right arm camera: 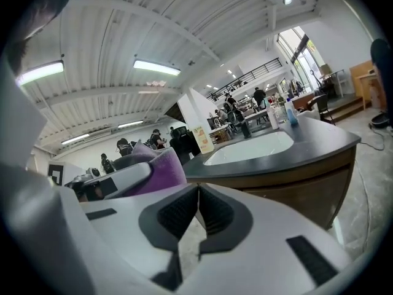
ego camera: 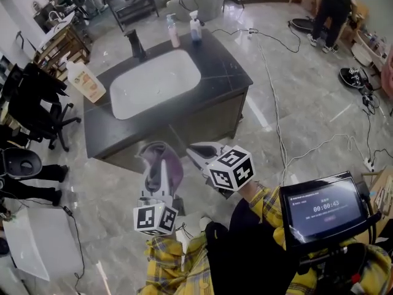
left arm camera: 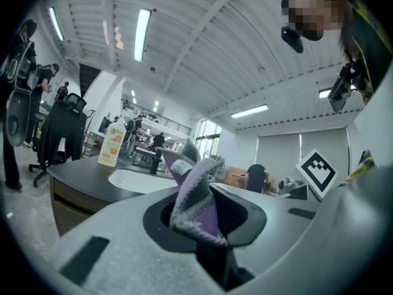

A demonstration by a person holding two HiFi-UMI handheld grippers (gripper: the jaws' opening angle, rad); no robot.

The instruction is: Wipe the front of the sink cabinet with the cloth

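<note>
Head view: at six o'clock of the dark-topped, brown-fronted sink cabinet (ego camera: 209,120), a soft purple and grey cloth (ego camera: 168,163), bunched and standing upward, pinched in the left gripper (ego camera: 155,158) and held apart from the cabinet front. At three o'clock of it, just beside, the right gripper (ego camera: 198,150), pointed toward the same front. On the countertop, a white oval basin (ego camera: 155,82), with a black faucet (ego camera: 135,44) at twelve o'clock of it, a pink bottle (ego camera: 174,31) and a blue bottle (ego camera: 195,27) at one o'clock, and an orange and white jug (ego camera: 86,82) at nine. Left gripper view: jaws clamped on the cloth (left arm camera: 195,196), its folds rising in a crumpled peak with a small white label near the top, a detail lost from above; the left gripper (left arm camera: 202,229) aimed over the sink cabinet (left arm camera: 78,190) at nine o'clock. Right gripper view: jaws of the right gripper (right arm camera: 197,212) pressed together with nothing between them; the cloth (right arm camera: 164,166) showing only as a purple mound at ten o'clock, and the sink cabinet (right arm camera: 298,178) and its brown front at two o'clock, well apart.
</note>
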